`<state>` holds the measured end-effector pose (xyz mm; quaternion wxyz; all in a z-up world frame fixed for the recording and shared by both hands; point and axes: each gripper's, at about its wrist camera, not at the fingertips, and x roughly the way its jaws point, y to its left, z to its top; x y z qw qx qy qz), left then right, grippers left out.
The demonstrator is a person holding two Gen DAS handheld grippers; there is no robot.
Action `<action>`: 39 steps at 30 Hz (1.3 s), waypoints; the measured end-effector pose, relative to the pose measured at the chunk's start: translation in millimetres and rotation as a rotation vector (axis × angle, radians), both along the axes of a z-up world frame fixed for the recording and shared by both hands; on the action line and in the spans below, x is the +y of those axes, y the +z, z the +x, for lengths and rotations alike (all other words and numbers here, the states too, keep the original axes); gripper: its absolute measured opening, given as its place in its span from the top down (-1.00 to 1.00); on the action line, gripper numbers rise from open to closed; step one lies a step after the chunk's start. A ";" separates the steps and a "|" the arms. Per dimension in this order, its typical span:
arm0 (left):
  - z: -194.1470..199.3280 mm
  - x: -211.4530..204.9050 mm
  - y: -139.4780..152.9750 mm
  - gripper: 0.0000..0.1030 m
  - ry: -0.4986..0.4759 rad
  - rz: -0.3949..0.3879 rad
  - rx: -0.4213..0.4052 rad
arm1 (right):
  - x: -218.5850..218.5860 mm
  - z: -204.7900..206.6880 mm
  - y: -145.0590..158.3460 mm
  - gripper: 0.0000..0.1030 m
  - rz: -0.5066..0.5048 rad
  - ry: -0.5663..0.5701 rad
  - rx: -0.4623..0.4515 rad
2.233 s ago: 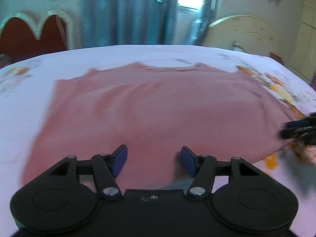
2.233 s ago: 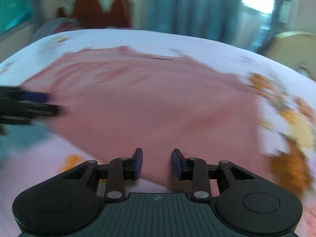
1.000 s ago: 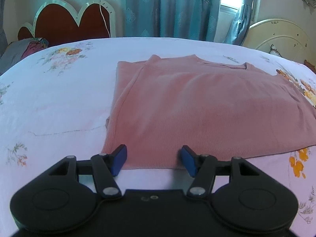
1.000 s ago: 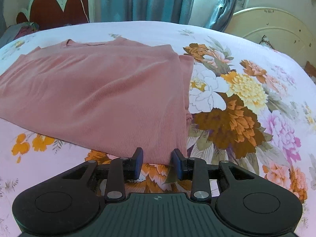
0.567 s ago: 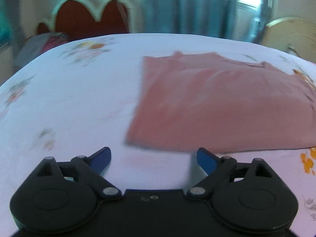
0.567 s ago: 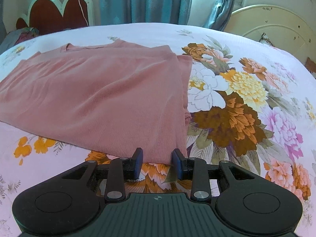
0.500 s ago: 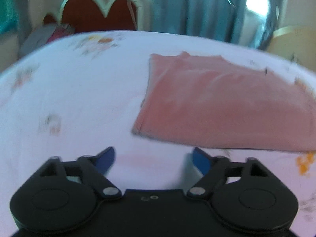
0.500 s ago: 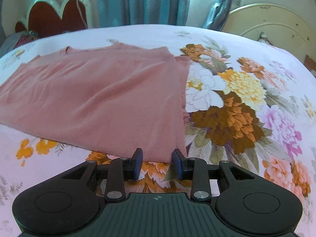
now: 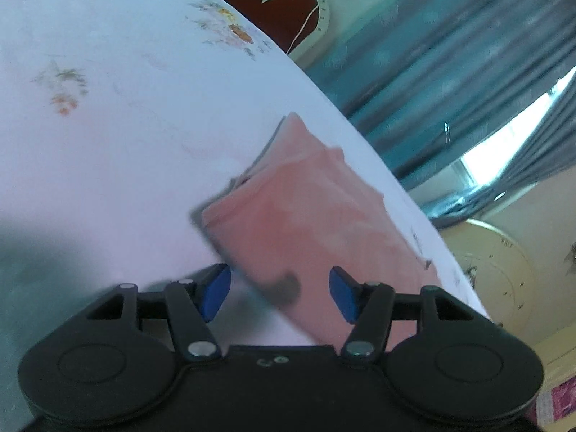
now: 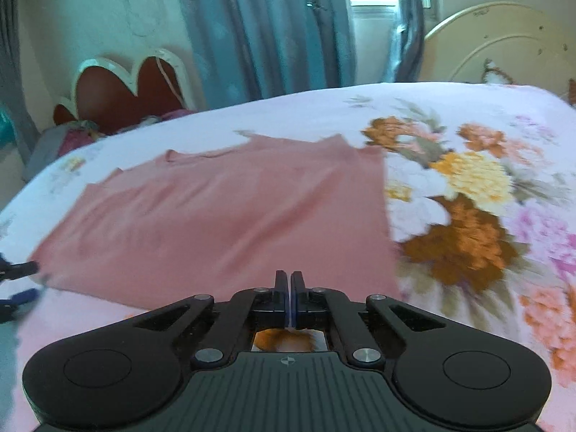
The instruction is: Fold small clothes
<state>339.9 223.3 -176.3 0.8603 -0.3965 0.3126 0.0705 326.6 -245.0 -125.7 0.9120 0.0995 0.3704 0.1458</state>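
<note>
Your right gripper (image 10: 289, 289) has its fingers pressed together at the near hem of the pink garment (image 10: 230, 216), close to the corner on the side of the big flowers; the hem runs right to the pads, and they seem to pinch it, but the cloth between them is too thin to see for sure. Your left gripper (image 9: 279, 289) is rolled to one side, its fingers are apart and are closing, and the other near corner of the garment lies between the blue pads (image 9: 214, 289) without pressing from either one yet. The garment lies flat on the floral bedsheet (image 10: 468, 187), spread away from both sets of fingers toward the neckline. To do this step well, I think you should bring the left pads fully over the corner before they meet, so both layers are caught, and then lift both corners together at the same height, so the hem stays straight when you carry it toward the neckline. No brand, label or readable writing is visible on the garment or the sheet.
</note>
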 end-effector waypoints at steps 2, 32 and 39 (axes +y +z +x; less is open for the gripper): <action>10.8 2.8 -2.9 -0.14 0.012 -0.015 -0.015 | 12.0 10.5 2.6 0.99 0.023 0.014 0.004; 42.0 11.8 10.1 0.86 0.018 -0.108 -0.139 | 156.3 122.8 -45.5 1.00 -0.022 0.167 0.109; 72.7 -66.4 74.6 0.86 -0.204 -0.021 -0.256 | 125.5 122.1 -31.9 1.00 0.114 0.124 0.103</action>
